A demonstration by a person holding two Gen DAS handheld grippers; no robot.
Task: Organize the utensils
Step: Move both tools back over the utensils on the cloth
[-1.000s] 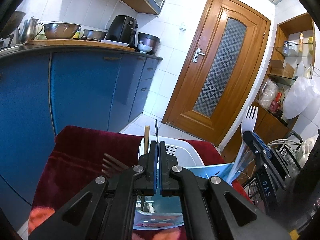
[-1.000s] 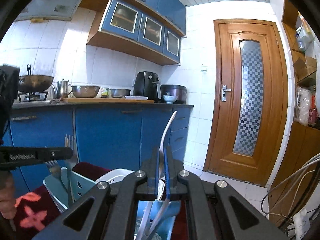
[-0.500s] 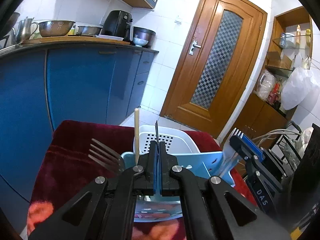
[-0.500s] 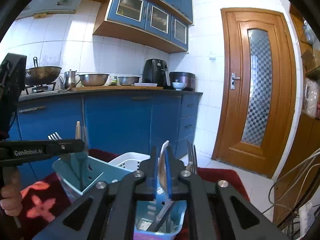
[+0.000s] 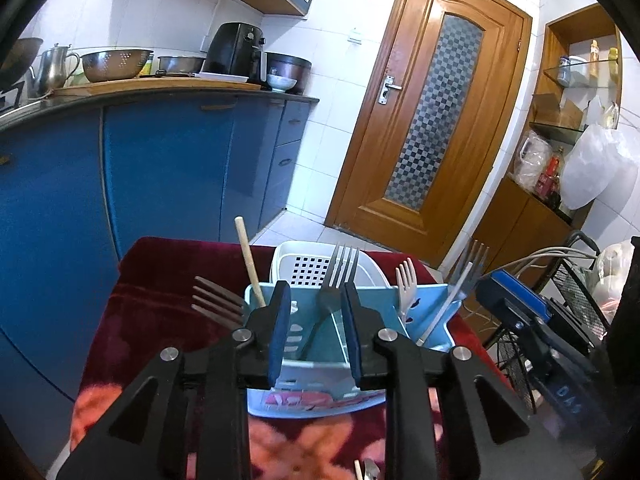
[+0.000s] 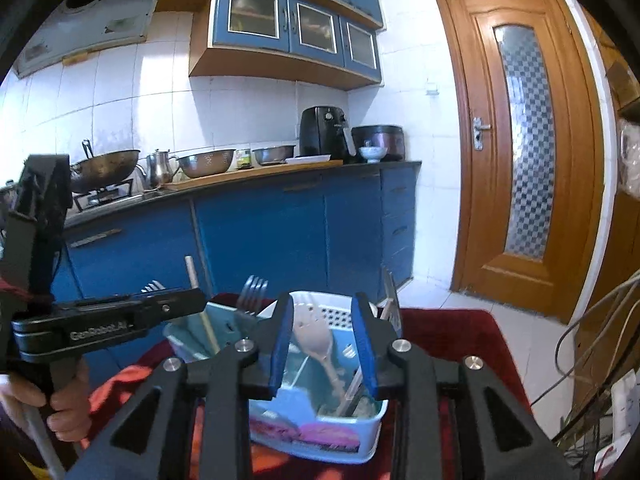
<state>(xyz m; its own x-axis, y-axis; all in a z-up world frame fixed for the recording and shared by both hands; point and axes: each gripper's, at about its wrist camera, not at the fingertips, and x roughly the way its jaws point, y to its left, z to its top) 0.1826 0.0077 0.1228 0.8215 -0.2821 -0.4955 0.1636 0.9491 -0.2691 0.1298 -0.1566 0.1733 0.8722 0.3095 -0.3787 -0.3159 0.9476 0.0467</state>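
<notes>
A light blue utensil caddy [image 5: 424,300] [image 6: 360,432] stands on a red cloth. My left gripper [image 5: 314,300] is open and empty, just above the caddy; a steel fork [image 5: 340,276] stands in the caddy between its jaws. A wooden stick [image 5: 250,264], a dark fork [image 5: 216,306], a white plastic fork [image 5: 406,284] and a further steel fork [image 5: 474,258] also stand in it. My right gripper [image 6: 322,316] is open and empty above the caddy, a white plastic fork [image 6: 316,336] resting inside between its jaws.
A white perforated basket [image 5: 308,264] [image 6: 334,308] sits behind the caddy. The red cloth [image 5: 160,288] covers the table. Blue kitchen cabinets [image 5: 168,168] stand left, a wooden door [image 5: 428,120] behind. The right gripper's body [image 5: 532,320] and a wire rack [image 5: 580,304] are at right.
Both grippers have opened and let go of their forks, which now stand in the caddy. Both grippers have lowered towards the caddy.
</notes>
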